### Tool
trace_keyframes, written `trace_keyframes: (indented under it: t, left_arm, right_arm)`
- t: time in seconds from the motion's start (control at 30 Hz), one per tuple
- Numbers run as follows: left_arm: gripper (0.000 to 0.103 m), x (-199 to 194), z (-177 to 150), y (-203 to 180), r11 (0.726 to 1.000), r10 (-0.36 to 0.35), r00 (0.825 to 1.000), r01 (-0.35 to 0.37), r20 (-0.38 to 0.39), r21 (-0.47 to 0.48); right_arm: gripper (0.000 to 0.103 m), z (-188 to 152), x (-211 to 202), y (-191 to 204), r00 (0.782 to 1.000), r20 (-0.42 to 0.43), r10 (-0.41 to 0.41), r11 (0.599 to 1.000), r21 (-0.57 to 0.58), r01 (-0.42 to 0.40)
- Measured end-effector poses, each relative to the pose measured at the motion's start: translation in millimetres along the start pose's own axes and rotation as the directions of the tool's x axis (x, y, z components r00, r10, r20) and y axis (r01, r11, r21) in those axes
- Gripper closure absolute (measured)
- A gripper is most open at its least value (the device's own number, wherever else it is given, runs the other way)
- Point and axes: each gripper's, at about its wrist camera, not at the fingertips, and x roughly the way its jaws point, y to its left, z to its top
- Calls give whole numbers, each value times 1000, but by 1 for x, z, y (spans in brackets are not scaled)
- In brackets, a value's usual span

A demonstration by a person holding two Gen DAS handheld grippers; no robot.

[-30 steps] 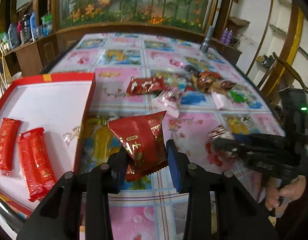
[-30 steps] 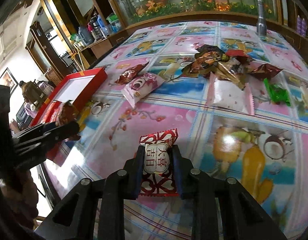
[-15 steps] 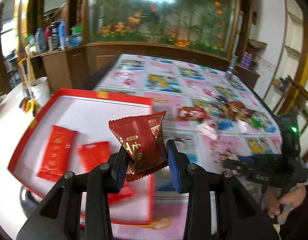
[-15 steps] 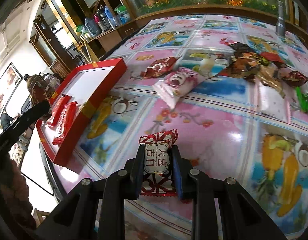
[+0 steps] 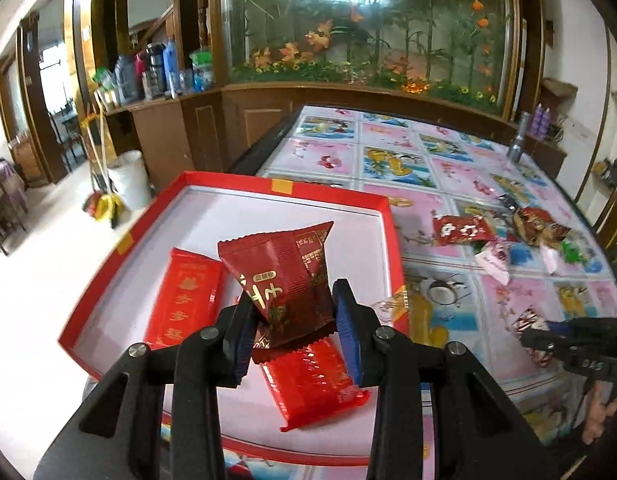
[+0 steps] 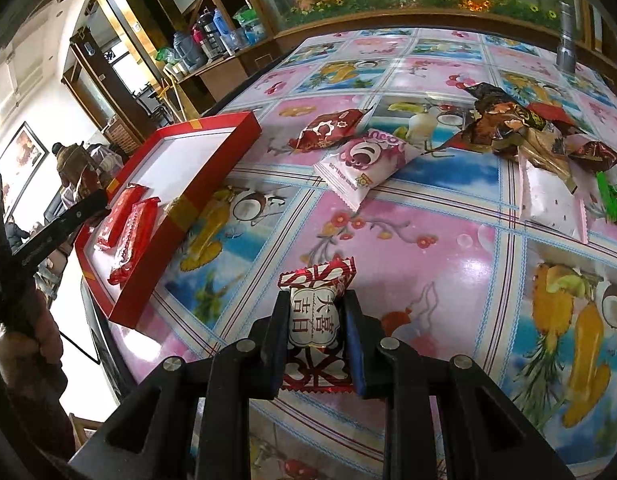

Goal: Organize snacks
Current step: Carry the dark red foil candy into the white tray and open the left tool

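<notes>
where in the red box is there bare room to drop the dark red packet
The red box has bare white floor across its far half, behind the two red bars. The near end is crowded: both bars lie below the dark red packet that the left gripper holds.

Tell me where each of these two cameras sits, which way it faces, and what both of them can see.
Left wrist: sits behind the left tongs, looking down over the red tray; they grip a dark red packet. The right tongs show at right.
Right wrist: sits behind the right tongs, looking across the table; they grip a red-and-white candy.
Shared: the tray, its two red bars, and the loose snack pile.
</notes>
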Motion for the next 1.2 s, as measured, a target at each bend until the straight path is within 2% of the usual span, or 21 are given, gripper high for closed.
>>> trace_keyframes:
  t: [0.63, 1.2]
  left_arm:
    - [68, -19, 3, -11, 991, 105, 989, -113, 99, 76]
    - [68, -20, 2, 4, 983, 168, 980, -174, 110, 53]
  right_arm:
    - [78, -1, -1, -2, 1000, 10, 17, 1000, -7, -17]
    - [77, -2, -1, -3, 1000, 10, 16, 1000, -7, -16]
